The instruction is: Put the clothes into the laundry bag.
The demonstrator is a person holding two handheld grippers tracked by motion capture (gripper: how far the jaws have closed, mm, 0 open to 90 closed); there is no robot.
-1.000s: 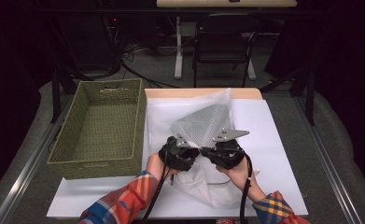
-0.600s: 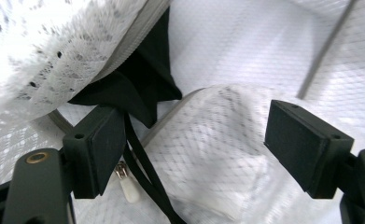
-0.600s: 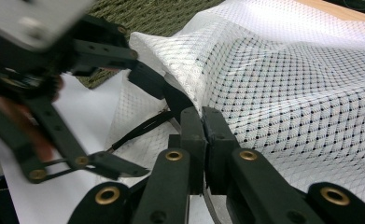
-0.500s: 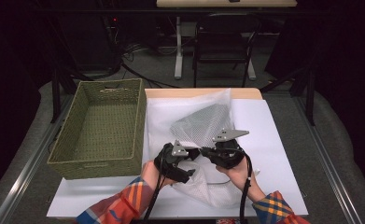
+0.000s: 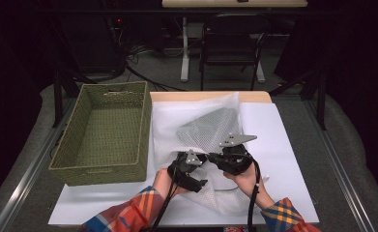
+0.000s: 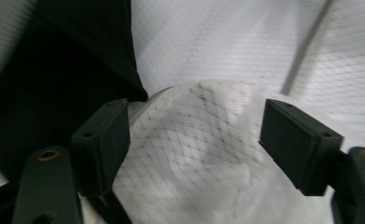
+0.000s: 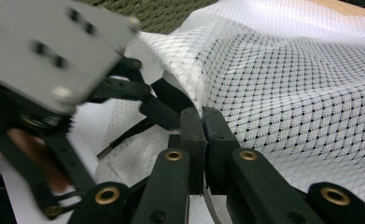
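Observation:
A white mesh bag (image 5: 207, 126) lies crumpled on the white-covered table (image 5: 285, 140). My right gripper (image 5: 210, 157) is shut on a raised edge of the mesh (image 7: 287, 84), its two jaws pressed together around the fabric (image 7: 202, 119). My left gripper (image 5: 200, 180) sits just in front of it, nearer the person. Its jaws stand apart (image 6: 201, 128) with a bulge of mesh (image 6: 194, 158) between them and have just been closing. The right-hand pad (image 6: 301, 144) is clear of the fabric. The left gripper (image 7: 159, 109) also appears close by in the right gripper view.
An empty green woven basket (image 5: 104, 170) stands left of the bag, against the table cover. A dark chair (image 5: 232, 48) and a table leg stand beyond the far edge. Bare white cover (image 5: 293, 164) lies right of the grippers.
The left gripper has drawn back toward the person from beside the right gripper and swung its jaws rightward onto the mesh. The right gripper has kept still on its fold.

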